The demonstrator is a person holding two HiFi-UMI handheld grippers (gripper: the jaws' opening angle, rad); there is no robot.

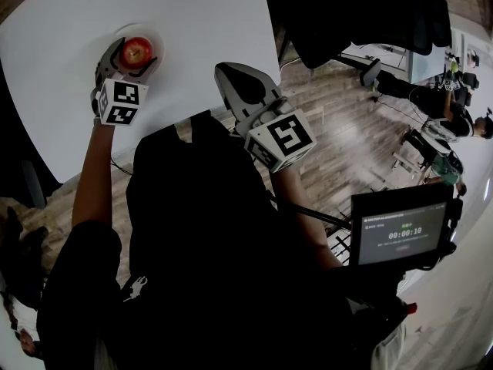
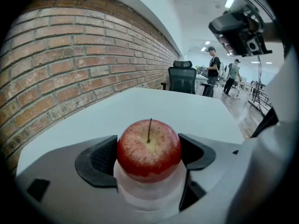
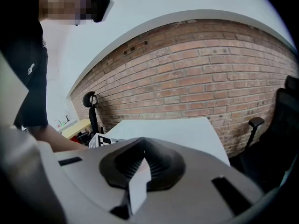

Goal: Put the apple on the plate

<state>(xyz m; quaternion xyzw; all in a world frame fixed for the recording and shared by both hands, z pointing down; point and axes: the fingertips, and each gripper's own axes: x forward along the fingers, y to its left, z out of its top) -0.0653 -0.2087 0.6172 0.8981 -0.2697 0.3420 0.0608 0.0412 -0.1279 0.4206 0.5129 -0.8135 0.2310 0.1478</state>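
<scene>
On the white surface (image 1: pixel 192 21), far left side in the head view, one apple (image 2: pixel 148 148) sits over one plate (image 1: pixel 159 40). Apple is red with pale yellowish speckling near the top, skin dotted, thin dark stem standing straight up, shape round and whole. It is centred on the plate; plate looks pale, translucent white, round, and shows as a light disc under and just in front of the apple in the left gripper view. Cannot tell if the apple's underside rests on the plate or hangs just above it. Left claw (image 1: pixel 129 60) is spread about an apple's width, with one dark ribbed pad (image 2: pixel 100 158) on each side of the fruit, both pads against its flanks, so it is pinching the apple. Right claw (image 3: pixel 140 162) is pressed together, pads meeting with nothing between them; it is held off to the right near the surface edge, well apart from plate and apple, touching nothing. Counts: one apple, one plate, two claws, each with its own marker cube, and one surface. Behind the surface is a red brick wall (image 2: pixel 70 69) and a black office chair (image 2: pixel 182 78) at the far end. People stand in the background of the left gripper view, too small for detail. A small screen (image 1: pixel 400 233) showing a timer is at lower right in the head view, over wood flooring (image 1: pixel 347 122).
</scene>
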